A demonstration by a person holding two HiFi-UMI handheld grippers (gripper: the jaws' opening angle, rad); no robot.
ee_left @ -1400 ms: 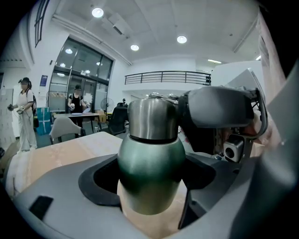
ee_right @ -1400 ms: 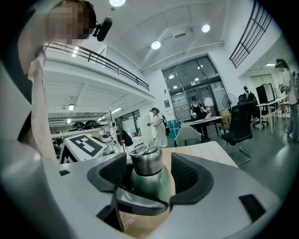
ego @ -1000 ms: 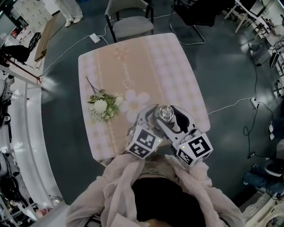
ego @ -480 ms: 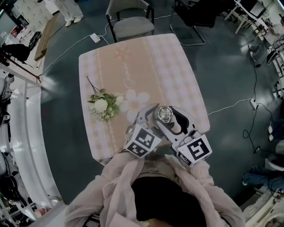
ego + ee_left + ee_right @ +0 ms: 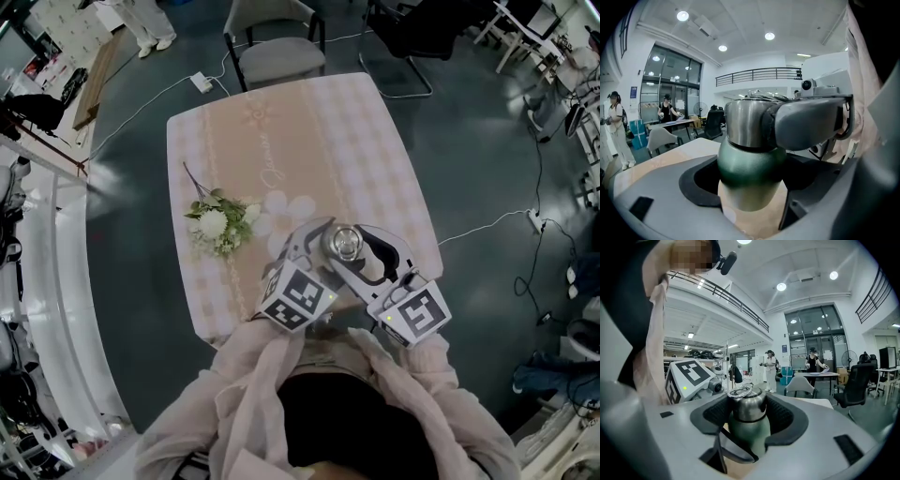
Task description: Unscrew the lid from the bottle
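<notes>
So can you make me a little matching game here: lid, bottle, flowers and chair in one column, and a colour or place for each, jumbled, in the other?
Things
1. lid
2. bottle
3. flowers
4. chair

Colours and places
A. green on top, pale below
B. stands past the far end of the table
C. shiny steel
D. lies on the table, left of the bottle

Pairs: 1-C, 2-A, 3-D, 4-B
</notes>
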